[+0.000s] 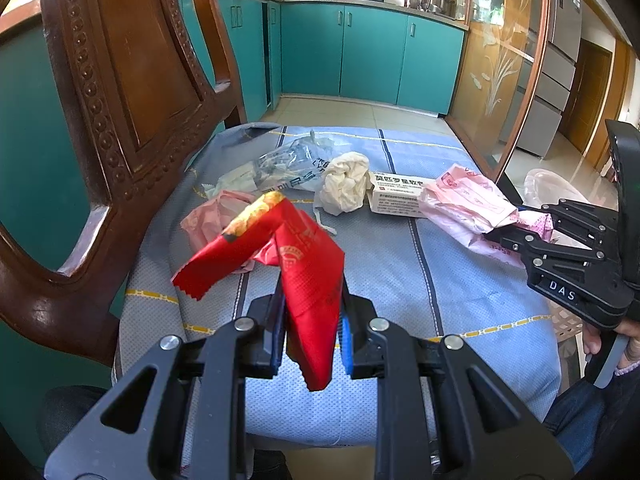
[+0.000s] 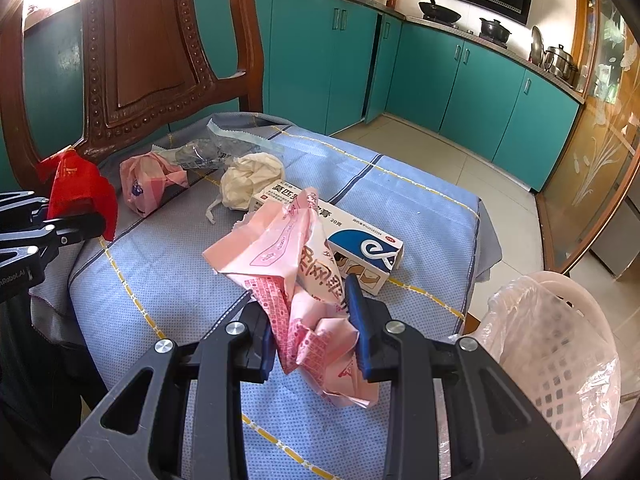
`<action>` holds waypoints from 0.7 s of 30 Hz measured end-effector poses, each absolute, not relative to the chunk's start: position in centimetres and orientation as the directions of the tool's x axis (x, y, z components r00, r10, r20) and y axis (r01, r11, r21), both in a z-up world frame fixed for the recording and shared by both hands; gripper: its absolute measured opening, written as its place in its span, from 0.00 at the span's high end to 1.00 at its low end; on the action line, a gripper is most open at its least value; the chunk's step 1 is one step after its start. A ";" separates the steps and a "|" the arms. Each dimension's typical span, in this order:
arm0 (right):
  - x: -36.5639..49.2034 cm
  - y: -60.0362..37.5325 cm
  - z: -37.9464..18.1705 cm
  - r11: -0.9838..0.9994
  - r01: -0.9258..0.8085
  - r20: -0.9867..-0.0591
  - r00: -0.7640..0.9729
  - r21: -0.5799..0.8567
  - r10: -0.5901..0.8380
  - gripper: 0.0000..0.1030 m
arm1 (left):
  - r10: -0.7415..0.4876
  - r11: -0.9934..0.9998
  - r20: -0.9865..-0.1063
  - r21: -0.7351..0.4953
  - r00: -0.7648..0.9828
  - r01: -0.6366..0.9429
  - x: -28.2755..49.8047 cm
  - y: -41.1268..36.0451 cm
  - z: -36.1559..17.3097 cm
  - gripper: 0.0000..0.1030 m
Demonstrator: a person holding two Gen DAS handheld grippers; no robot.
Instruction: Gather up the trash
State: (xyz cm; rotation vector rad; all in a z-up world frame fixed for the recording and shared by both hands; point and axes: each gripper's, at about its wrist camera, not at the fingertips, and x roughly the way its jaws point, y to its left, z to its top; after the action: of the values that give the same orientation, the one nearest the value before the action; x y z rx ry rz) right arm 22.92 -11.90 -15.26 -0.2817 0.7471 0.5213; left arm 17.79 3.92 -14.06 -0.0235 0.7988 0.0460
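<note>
My left gripper (image 1: 312, 332) is shut on a red snack wrapper (image 1: 304, 264), which hangs folded above the cloth; the same red wrapper (image 2: 80, 188) shows at the left of the right wrist view. My right gripper (image 2: 316, 332) is shut on a crumpled pink paper bag (image 2: 296, 276), seen as the pink bag (image 1: 468, 200) beside my right gripper (image 1: 516, 236) in the left wrist view. On the blue cloth (image 1: 400, 280) lie a white crumpled tissue (image 1: 346, 184), a medicine box (image 2: 360, 248), a small pink bag (image 2: 148, 180) and a clear plastic wrapper (image 1: 288, 164).
A carved wooden chair back (image 1: 132, 92) rises at the left behind the seat. A pale lined trash basket (image 2: 556, 340) stands on the floor at the right. Teal kitchen cabinets (image 1: 372, 52) line the far wall. A hand (image 1: 604, 340) holds the right gripper.
</note>
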 end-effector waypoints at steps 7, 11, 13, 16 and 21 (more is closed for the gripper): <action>22.9 -11.8 -15.3 0.837 -0.544 -0.708 0.616 -0.063 0.346 0.70 | 0.032 0.999 -0.717 -0.003 0.696 -0.049 17.8 3.9 -14.1 0.78; 22.9 -11.8 -15.3 0.837 -0.544 -0.708 0.616 -0.064 0.346 0.70 | 0.033 0.999 -0.717 -0.002 0.696 -0.049 17.8 3.9 -14.2 0.78; 22.9 -11.7 -15.3 0.836 -0.545 -0.709 0.616 -0.067 0.345 0.70 | 0.033 0.999 -0.718 -0.002 0.696 -0.049 17.8 3.9 -14.2 0.78; 22.8 -11.6 -15.4 0.834 -0.547 -0.710 0.616 -0.074 0.341 0.70 | 0.033 0.999 -0.719 -0.001 0.695 -0.049 17.8 4.0 -14.2 0.78; 22.7 -11.5 -15.5 0.832 -0.550 -0.711 0.616 -0.077 0.341 0.70 | 0.034 0.999 -0.719 0.000 0.695 -0.049 17.8 4.0 -14.3 0.78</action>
State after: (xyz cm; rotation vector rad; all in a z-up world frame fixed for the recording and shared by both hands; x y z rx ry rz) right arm 22.68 -11.55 -15.47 -0.3022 0.7472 0.5217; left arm 17.84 3.97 -14.31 -0.0199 0.8016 0.0462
